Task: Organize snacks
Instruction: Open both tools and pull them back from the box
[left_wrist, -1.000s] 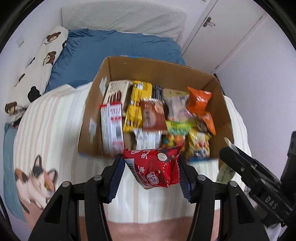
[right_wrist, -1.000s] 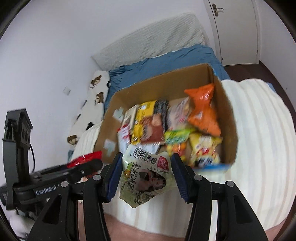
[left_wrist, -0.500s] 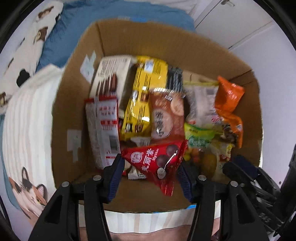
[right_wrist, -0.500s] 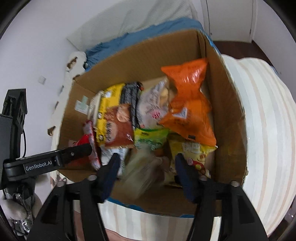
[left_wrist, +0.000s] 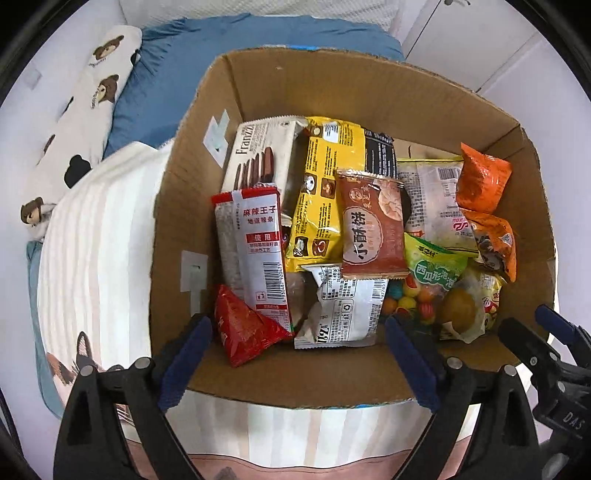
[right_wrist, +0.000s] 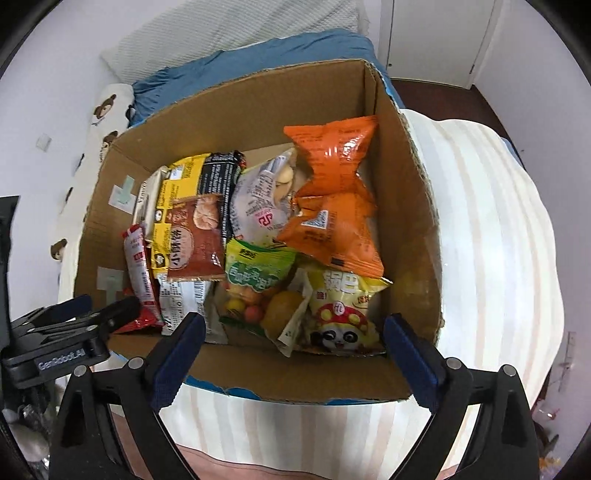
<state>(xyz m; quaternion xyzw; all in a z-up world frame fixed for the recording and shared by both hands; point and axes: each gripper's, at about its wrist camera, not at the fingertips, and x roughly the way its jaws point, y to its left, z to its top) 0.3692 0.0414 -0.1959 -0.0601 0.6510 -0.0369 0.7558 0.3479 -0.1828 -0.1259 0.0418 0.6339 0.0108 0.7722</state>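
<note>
Nearest us, our left tool (left_wrist: 299, 354) and right tool (right_wrist: 291, 350) hang spread and empty over the corrugated cardboard box (left_wrist: 295, 376) on the striped bed. Inside lie a crinkled red triangular packet (left_wrist: 245, 334), a glossy brown pastry pouch (left_wrist: 373, 227), and farther back a puffy orange bag (right_wrist: 334, 195).

Black packet (left_wrist: 380, 155) mostly buried under yellow bag (left_wrist: 325, 184); box (left_wrist: 362, 92) floor largely covered.
</note>
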